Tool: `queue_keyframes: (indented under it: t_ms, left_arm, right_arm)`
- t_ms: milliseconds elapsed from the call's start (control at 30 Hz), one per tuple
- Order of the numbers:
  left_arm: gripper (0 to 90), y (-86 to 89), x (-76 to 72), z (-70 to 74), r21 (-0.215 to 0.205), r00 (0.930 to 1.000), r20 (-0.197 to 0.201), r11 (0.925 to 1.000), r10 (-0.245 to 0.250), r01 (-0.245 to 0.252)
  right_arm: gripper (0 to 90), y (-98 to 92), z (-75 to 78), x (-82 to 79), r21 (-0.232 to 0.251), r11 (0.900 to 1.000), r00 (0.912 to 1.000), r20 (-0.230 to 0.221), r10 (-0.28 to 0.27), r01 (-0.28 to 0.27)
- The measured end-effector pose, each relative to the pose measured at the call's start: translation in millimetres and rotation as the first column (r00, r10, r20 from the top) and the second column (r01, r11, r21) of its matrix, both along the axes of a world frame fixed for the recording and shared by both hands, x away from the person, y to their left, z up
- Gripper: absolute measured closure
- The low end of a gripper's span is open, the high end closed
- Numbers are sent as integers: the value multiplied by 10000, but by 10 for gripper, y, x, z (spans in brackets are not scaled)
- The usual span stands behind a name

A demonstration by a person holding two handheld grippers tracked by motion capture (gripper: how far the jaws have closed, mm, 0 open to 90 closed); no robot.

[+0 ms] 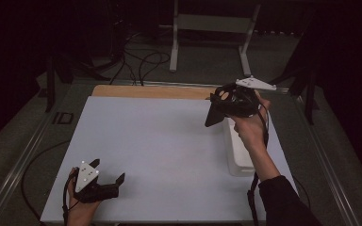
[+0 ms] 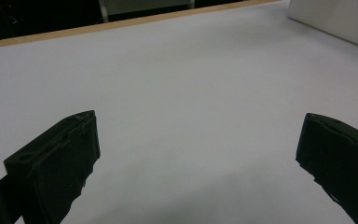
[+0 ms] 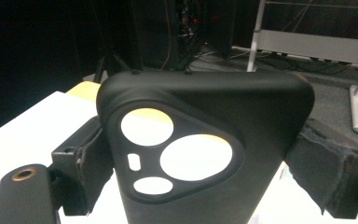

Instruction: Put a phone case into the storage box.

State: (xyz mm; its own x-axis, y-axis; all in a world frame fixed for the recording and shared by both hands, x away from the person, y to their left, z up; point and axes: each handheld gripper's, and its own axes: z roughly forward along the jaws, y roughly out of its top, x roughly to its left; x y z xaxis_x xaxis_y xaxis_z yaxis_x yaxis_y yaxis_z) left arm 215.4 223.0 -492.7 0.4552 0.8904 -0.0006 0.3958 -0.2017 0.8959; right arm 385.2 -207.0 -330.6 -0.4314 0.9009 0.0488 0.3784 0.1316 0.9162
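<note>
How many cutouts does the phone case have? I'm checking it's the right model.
4, seen in the right gripper view on the phone case: a round one upper left, the largest at centre right, an oval at the bottom, a small slot at left. The lower case is out of frame.

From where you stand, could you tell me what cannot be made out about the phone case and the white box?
- Black phone case: its lower end is cut off by the bottom edge of the right gripper view.
- White box: its contents are hidden, with the right gripper and hand over it in the high view.
- Left gripper: open, empty.
</note>
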Motion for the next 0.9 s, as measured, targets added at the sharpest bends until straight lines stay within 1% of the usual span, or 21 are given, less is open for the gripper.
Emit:
queue_keyframes:
  t_ms: [400,500,533,633,767,833,867,900]
  left_arm:
    - [0,-7,0,-1,8,10000,-20,10000,-34,34]
    - [0,-9,0,-1,20,10000,-26,10000,-37,37]
    - [0,-9,0,-1,24,10000,-24,10000,-37,37]
    - [0,-9,0,-1,21,10000,-26,10000,-38,39]
    - [0,-9,-1,-1,13,10000,-20,10000,-47,47]
    - [0,-9,0,-2,20,10000,-31,10000,-40,40]
    - [0,-9,0,-2,20,10000,-31,10000,-40,40]
    - [0,-9,0,-1,12,10000,-26,10000,-46,46]
  right_arm:
    - [136,-139,-12,74,52,9985,9985,-23,-539,539]
    - [136,-162,-9,84,2,9982,9982,-21,-595,595]
    - [136,-185,-1,95,-17,9973,9973,-14,-735,735]
    - [136,-214,7,113,-54,9964,9964,29,-842,842]
    - [137,-234,9,129,-125,9957,9957,61,-923,923]
    - [137,-279,6,166,-193,9931,9933,57,-1157,1158]
    - [137,-279,6,166,-193,9931,9933,57,-1157,1158]
    - [137,-302,-1,185,-244,9916,9919,50,-1271,1272]
